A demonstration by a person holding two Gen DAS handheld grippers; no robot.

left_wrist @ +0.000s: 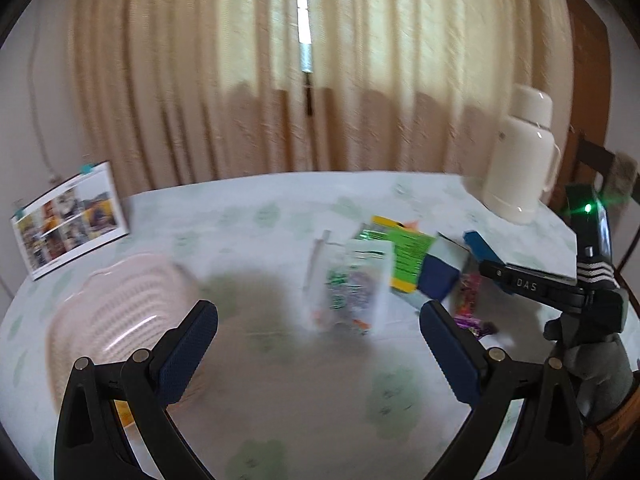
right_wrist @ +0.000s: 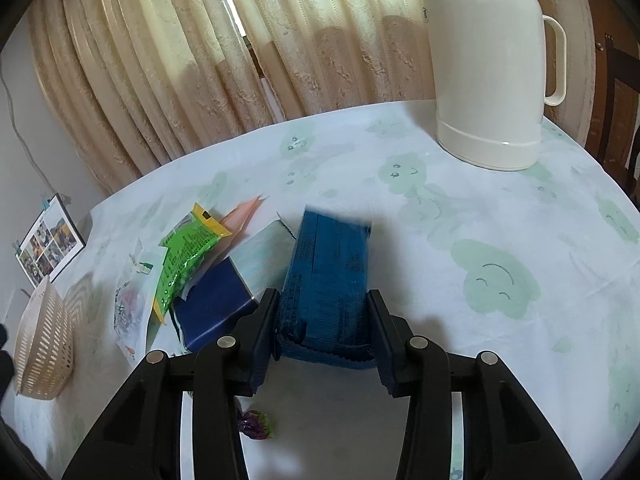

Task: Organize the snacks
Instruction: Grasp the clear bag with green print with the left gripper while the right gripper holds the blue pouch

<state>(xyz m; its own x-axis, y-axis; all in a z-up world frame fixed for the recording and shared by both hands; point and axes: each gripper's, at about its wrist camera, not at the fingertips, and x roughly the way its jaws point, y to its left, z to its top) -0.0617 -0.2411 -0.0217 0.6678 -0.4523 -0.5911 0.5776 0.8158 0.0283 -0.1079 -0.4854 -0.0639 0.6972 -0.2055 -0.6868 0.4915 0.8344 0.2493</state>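
1. Here, closest to the right wrist camera, the right gripper (right_wrist: 324, 332) is grasping a blue snack packet (right_wrist: 326, 280); its two pads are pressing on the packet's sides near the crimped end, and the packet is pointing away along the fingers, above the table (right_wrist: 460, 320).
2. Under this gripper, a small purple wrapped candy (right_wrist: 255, 424) is lying on the cloth.
3. Just beside the blue packet, on its left, a dark blue box (right_wrist: 216, 304) is lying flat, and a green packet with yellow edges (right_wrist: 182, 258) is leaning over the box.
4. Further left, a clear printed bag (right_wrist: 130, 300) is lying next to the green packet.
5. The left gripper (left_wrist: 318, 344) is standing released, with its jaws wide apart and nothing between them, above the cloth; this view is blurred.
6. Left of this gripper, a pale slotted basket (left_wrist: 120, 312) is sitting on the table, well apart from the pile of snacks.
7. At the far side, a cream thermos jug (right_wrist: 486, 64) is standing upright, and a photo calendar (left_wrist: 70, 220) is standing at the far left edge.
8. Behind all, beige curtains (right_wrist: 168, 60) are hanging.
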